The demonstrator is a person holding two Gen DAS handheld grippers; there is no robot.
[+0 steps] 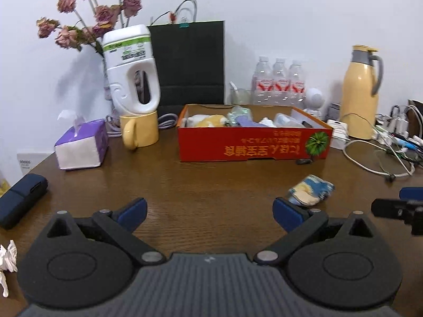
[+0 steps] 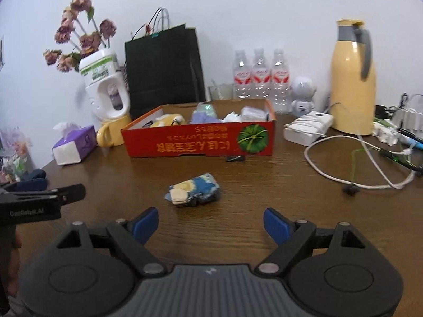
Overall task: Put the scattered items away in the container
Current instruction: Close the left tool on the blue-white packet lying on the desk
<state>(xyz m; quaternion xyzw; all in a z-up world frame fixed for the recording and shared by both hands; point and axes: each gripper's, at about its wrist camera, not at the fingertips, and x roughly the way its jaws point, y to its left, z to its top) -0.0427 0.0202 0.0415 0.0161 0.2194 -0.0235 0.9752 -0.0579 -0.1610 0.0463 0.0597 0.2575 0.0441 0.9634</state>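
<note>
**Box mostly filled; one bundle and a few strays left on the desk**

Several soft items are already seen inside the red box (image 2: 201,142), which sits at 12 o'clock in both wrist views. Left out on the desk (image 2: 238,237): a blue-and-yellow cloth bundle (image 2: 194,190), lying ahead of the right tongs (image 2: 211,225) at about 11 o'clock and well short of the box; a small dark object (image 2: 235,159) just beside the box's near wall; a crumpled white scrap (image 1: 8,261) at 9 o'clock in the left view. The task is judged largely done, with these pieces outstanding.

Right tongs: spread wide, jaws opening, nothing between them, nothing touched. Left tongs (image 1: 210,212): also spread, empty; the bundle lies just past the right-hand pad (image 1: 286,212), contact not determinable.
</note>
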